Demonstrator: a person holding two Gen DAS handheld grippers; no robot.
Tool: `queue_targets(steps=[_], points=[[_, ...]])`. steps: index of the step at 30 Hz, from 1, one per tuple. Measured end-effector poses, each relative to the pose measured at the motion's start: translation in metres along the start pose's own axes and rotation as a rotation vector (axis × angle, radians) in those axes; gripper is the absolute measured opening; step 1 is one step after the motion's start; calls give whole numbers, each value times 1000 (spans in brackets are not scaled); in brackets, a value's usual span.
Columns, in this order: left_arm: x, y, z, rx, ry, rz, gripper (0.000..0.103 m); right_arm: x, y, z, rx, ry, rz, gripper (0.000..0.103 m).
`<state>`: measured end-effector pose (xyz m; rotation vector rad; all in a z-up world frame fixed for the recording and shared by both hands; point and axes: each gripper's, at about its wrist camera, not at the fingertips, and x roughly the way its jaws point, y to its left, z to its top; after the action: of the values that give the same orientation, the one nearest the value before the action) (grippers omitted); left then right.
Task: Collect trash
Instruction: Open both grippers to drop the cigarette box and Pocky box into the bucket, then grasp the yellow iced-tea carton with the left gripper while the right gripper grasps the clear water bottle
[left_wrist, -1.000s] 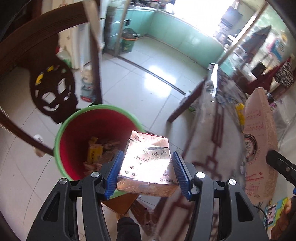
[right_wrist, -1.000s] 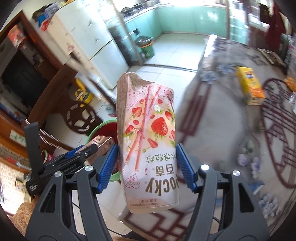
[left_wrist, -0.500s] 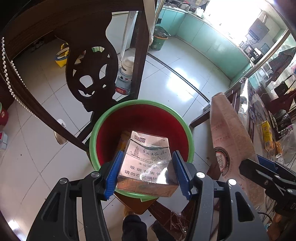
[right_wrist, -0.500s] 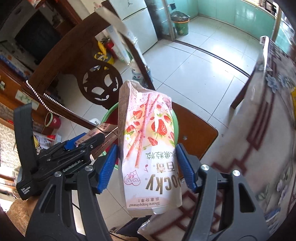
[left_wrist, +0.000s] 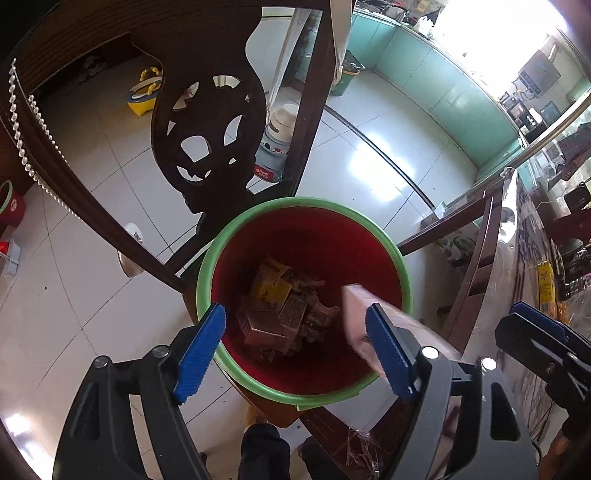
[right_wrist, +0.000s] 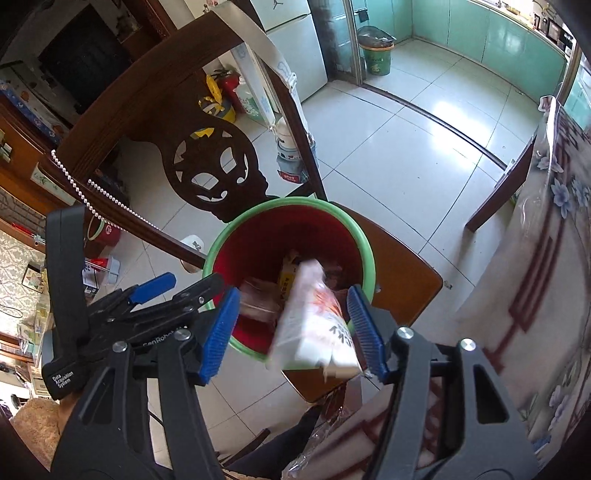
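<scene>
Two hand-held grippers with black frames and blue finger pads are in view: the left hand-held gripper (left_wrist: 295, 349) and the right hand-held gripper (right_wrist: 293, 328), four blue pads in all.

One round red plastic bucket with a green rim (left_wrist: 400, 254) stands on one brown wooden chair seat (right_wrist: 402, 275).

One blurred pink-and-white snack packet (right_wrist: 317, 328) lies between the right pads.

Inside the bucket, one yellow carton (left_wrist: 271, 286) and one brownish box (left_wrist: 258, 325) can be told apart; the other scraps are too jumbled to count.

One carved dark wooden chair back (left_wrist: 207, 122) stands behind.

One green lidded bin (right_wrist: 376, 50) sits across the tiled floor.

One yellow box (left_wrist: 546, 286) lies on the patterned surface.
</scene>
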<state>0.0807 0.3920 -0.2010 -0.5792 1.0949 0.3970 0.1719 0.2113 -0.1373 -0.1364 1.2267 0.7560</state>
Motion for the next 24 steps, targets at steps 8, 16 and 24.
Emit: queue_targets(steps=[8, 16, 24], points=[[-28, -15, -4, 41, -75, -27, 75, -9, -15, -4, 52, -21, 9, 71], [-48, -75, -12, 159, -104, -111, 75, -71, -80, -36, 101, -116, -119, 74], [-50, -158, -36, 280, -90, -169, 75, -157, -210, -112, 290, -191, -349, 74]])
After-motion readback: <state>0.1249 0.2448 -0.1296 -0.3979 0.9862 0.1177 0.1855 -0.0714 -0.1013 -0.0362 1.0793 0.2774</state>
